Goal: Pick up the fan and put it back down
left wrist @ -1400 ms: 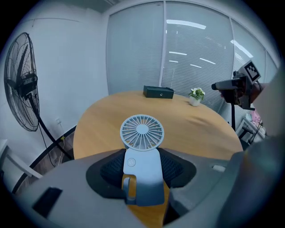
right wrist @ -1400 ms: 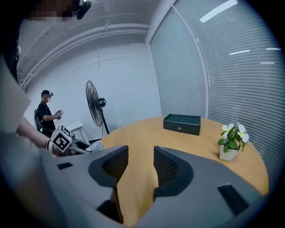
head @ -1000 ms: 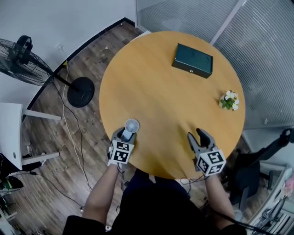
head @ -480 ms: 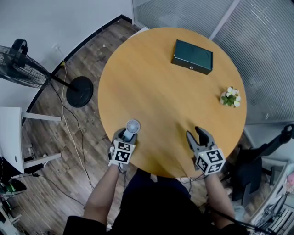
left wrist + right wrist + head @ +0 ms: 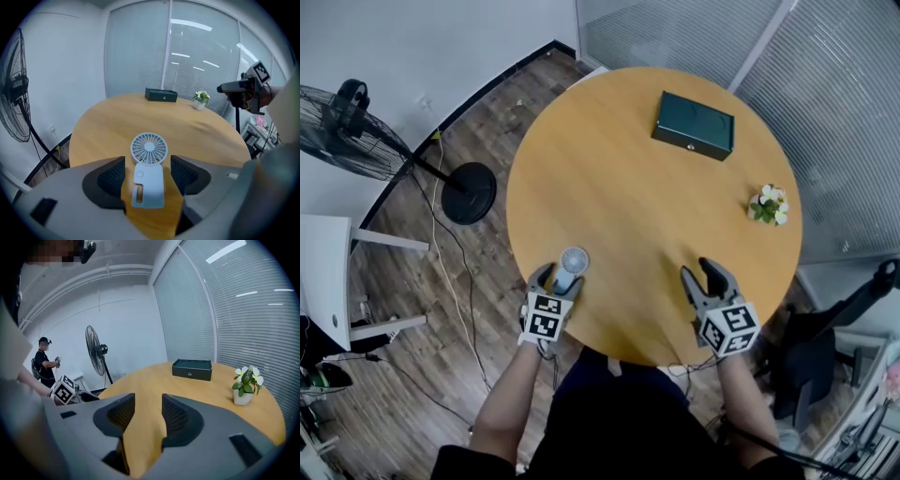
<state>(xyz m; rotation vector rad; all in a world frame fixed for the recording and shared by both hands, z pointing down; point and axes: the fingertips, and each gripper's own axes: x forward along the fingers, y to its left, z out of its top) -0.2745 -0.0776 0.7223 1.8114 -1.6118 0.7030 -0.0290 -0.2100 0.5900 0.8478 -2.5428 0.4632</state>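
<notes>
A small white handheld fan [image 5: 570, 263] lies flat on the round wooden table [image 5: 628, 178] near its front left edge, head pointing away from me. My left gripper [image 5: 560, 277] straddles the handle. Its jaws have just been opening, and in the left gripper view the fan [image 5: 149, 149] lies between the pads [image 5: 111, 176] with a gap on each side of it. My right gripper [image 5: 697, 272] hovers open over the front right of the table, and the right gripper view shows only bare tabletop between its fingers [image 5: 174, 416].
A dark green box [image 5: 693, 124] sits at the table's far side and a small potted plant [image 5: 767, 205] at its right edge. A standing floor fan [image 5: 356, 122] and white furniture [image 5: 321, 277] are on the left. A dark chair [image 5: 825, 337] stands right.
The left gripper's jaws have spread wider apart and no longer press on the fan's handle, which rests on the table. The right gripper has stayed where it was.
</notes>
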